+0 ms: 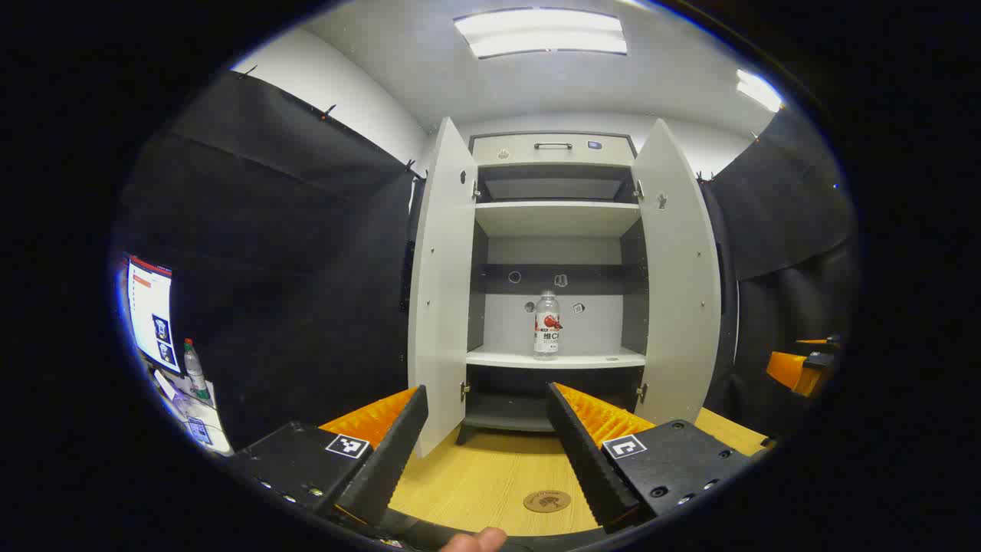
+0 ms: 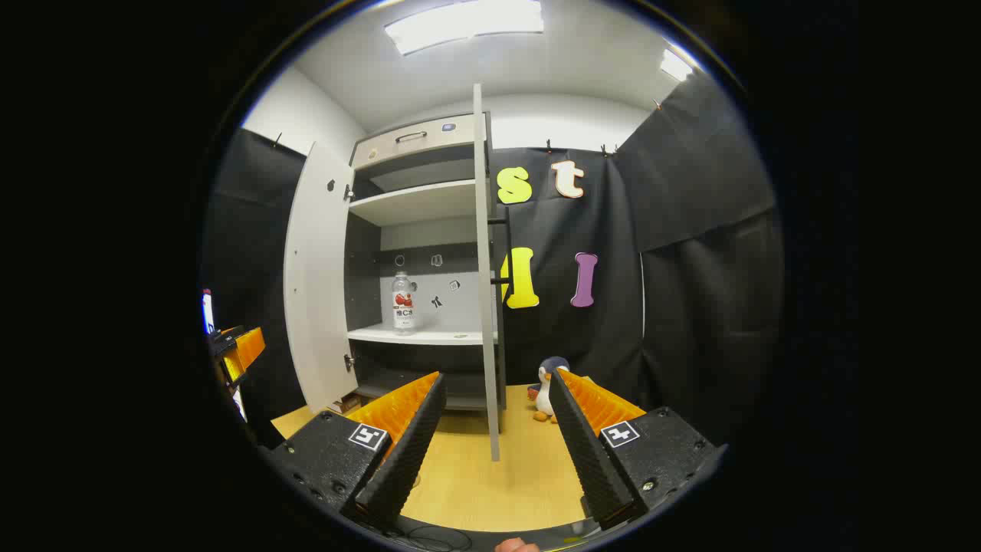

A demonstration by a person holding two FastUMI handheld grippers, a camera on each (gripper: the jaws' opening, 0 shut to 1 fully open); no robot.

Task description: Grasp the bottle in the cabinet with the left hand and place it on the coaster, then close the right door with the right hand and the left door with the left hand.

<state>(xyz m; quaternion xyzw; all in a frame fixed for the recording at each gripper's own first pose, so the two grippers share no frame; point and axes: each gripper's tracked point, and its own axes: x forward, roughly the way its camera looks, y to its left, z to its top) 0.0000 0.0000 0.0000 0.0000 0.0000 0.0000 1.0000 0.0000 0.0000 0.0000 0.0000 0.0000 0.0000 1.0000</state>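
A clear bottle (image 1: 546,325) with a red and white label stands upright on the middle shelf (image 1: 556,358) of a white cabinet whose left door (image 1: 443,291) and right door (image 1: 678,284) both hang open. My left gripper (image 1: 486,445) is open, well in front of the cabinet and facing the bottle. A round brown coaster (image 1: 547,501) lies on the wooden table between its fingers. In the right gripper view the bottle (image 2: 403,303) stands on the shelf, the right door (image 2: 484,268) shows edge-on, and my right gripper (image 2: 495,437) is open just before that edge.
A stuffed penguin (image 2: 547,389) sits on the wooden table (image 2: 490,483) right of the cabinet. A closed drawer (image 1: 552,148) tops the cabinet. A lit screen (image 1: 151,314) and a green-capped bottle (image 1: 195,369) stand at far left. The other gripper (image 1: 803,369) shows at far right.
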